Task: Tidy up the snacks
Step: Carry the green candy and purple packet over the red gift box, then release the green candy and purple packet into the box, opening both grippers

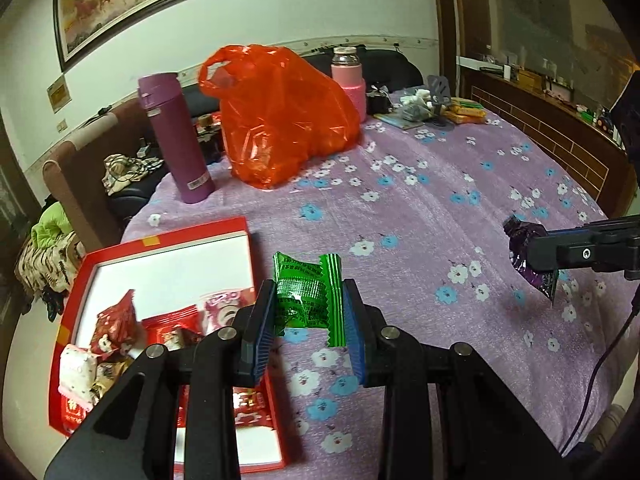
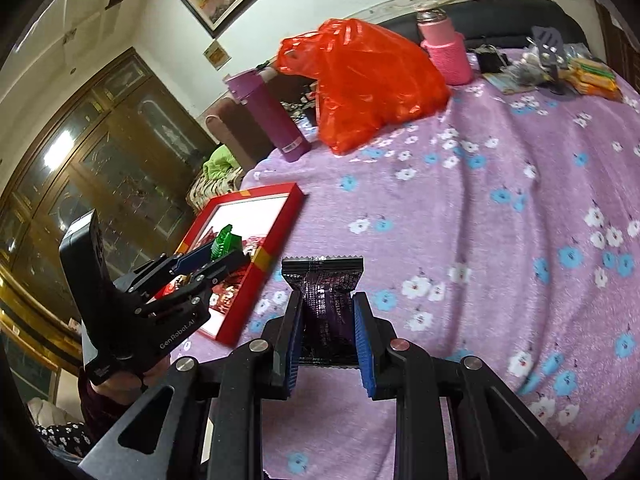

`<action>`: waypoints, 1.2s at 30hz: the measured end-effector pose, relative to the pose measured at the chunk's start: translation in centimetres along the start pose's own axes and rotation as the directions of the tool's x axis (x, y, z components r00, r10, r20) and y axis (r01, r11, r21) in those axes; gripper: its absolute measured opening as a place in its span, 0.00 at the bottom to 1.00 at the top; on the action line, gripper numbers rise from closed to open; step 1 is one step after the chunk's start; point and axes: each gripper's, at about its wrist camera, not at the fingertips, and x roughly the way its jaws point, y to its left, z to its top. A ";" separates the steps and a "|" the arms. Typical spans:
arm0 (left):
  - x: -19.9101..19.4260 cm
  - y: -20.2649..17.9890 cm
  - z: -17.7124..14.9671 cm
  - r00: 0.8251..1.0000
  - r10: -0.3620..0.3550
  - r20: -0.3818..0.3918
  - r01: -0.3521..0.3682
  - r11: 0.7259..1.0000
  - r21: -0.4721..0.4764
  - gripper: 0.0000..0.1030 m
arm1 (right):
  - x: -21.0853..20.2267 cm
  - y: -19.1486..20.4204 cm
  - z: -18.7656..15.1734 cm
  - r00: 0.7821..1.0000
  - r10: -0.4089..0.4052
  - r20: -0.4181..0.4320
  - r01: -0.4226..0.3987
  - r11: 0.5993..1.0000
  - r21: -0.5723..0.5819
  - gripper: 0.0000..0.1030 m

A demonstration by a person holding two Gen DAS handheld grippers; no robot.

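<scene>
Now both my grippers hold a wrapped snack above the flowered purple tablecloth point(image 1: 420, 216).

Farthest left lies the red tray point(image 1: 240, 227), white inside, with red-wrapped snacks point(image 1: 120, 320) piled at its near end. My left gripper point(image 1: 308, 314) is clamped on the green packet point(image 1: 308, 296), a shiny crinkled wrapper with dark print and crimped ends, held just beside the tray's right wall. Farther right, my right gripper point(image 2: 327, 318) pinches the dark purple packet point(image 2: 325, 300), glossy with a serrated top edge, over bare cloth. Only the right wrist view shows the green packet point(image 2: 226, 242) hanging over the tray point(image 2: 280, 236) rim; only the left view shows the purple packet point(image 1: 528, 256) from the side, tilted, clear of the cloth.
</scene>
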 end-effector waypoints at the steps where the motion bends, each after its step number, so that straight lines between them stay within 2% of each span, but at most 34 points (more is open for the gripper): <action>1: -0.2 0.2 -0.1 1.000 0.005 0.003 -0.005 1.000 -0.003 0.29 | 0.2 0.4 0.2 1.000 0.004 -0.001 -0.004 1.000 -0.008 0.23; 24: -1.6 7.4 -2.3 0.991 0.137 0.006 -0.136 0.986 -0.101 0.29 | 6.3 9.1 2.6 0.992 0.100 -0.076 -0.110 0.983 -0.149 0.23; 32: -1.5 10.4 -3.3 0.976 0.217 -0.002 -0.215 0.967 -0.133 0.29 | 10.3 12.9 3.6 0.987 0.126 -0.104 -0.144 0.971 -0.192 0.23; 36: -1.2 11.7 -3.9 0.964 0.264 -0.016 -0.263 0.954 -0.144 0.29 | 13.3 14.3 3.8 0.988 0.105 -0.113 -0.127 0.969 -0.211 0.23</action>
